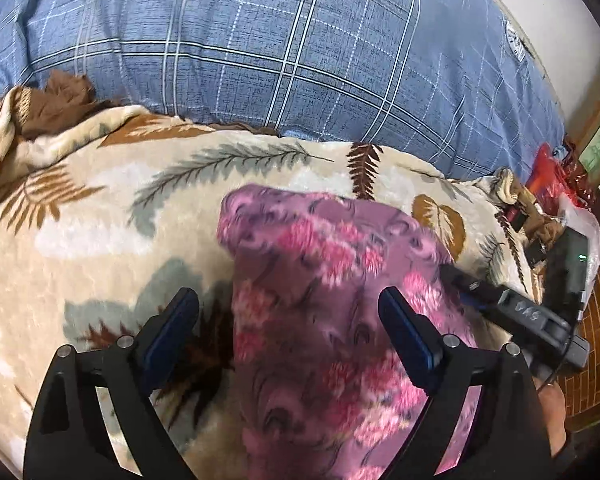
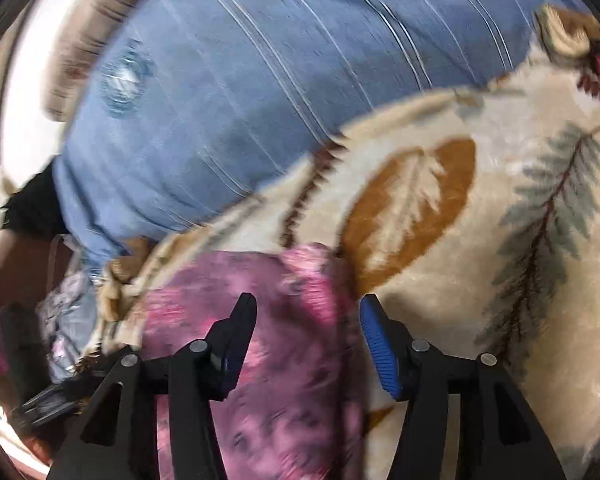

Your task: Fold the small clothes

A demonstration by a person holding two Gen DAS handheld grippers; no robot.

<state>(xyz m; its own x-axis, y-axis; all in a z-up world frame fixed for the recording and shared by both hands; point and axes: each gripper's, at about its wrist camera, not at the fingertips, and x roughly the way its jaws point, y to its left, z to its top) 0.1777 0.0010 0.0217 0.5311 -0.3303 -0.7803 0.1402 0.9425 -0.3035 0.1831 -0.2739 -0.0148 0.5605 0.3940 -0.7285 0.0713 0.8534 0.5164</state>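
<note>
Pink-purple floral fleece garment [image 1: 332, 304] lying on cream leaf-print blanket [image 1: 100, 216], bunched, one rounded end toward blue plaid duvet [image 1: 284, 48], which sits just beyond the blanket. Left gripper [image 1: 290, 330] spread wide above the garment, blue-padded fingers [image 1: 406, 332] on either side of the cloth's width, nothing clamped; contact with the fabric not clear. Right gripper [image 2: 308, 338] also parted, moderately wide, hovering over the same garment [image 2: 260, 320] near its edge beside the blanket [image 2: 500, 240]; nothing pinched between the pads. Right view heavily motion-blurred, duvet [image 2: 228, 92] smeared above the blanket. In the left view, right gripper's black body [image 1: 516, 308] touching or just beside the garment's far-right edge. Red bag and clutter [image 1: 548, 176] past the blanket's right corner, brick-pattern floor [image 1: 596, 320] beside it.
</note>
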